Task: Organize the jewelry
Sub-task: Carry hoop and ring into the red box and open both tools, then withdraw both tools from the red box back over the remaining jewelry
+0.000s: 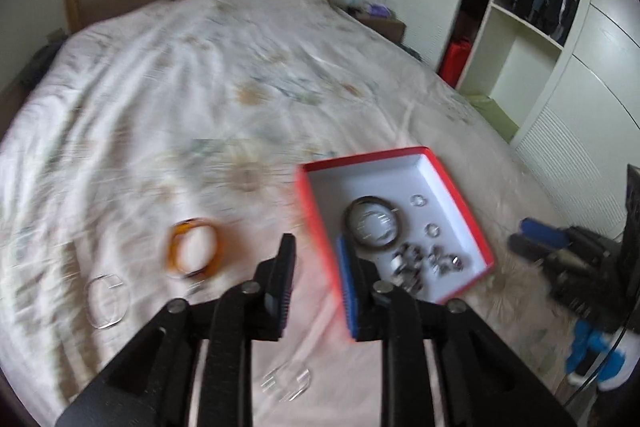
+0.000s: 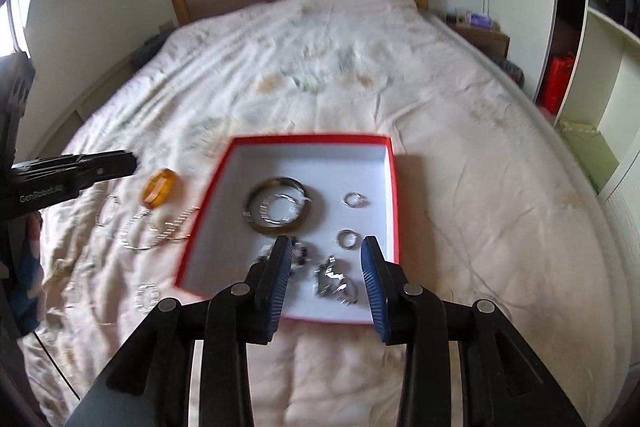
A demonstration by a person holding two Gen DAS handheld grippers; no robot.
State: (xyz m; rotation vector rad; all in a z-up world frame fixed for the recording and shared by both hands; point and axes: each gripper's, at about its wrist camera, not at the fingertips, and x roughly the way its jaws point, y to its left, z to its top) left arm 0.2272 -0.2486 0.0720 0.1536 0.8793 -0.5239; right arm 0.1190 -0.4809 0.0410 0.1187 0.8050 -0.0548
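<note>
Left wrist: your left gripper (image 1: 316,281) fingers spread, nothing between. Red box (image 1: 400,153) at 3 o'clock holds dark bangle (image 1: 374,225), rings, small pieces. Amber bangle (image 1: 194,247) and clear bracelets at 9 o'clock, on bed (image 1: 200,67).

Right wrist: your right gripper (image 2: 326,277) fingers spread, empty, above box near edge. Roughly half sorted, I'd judge; bed pieces left.
</note>
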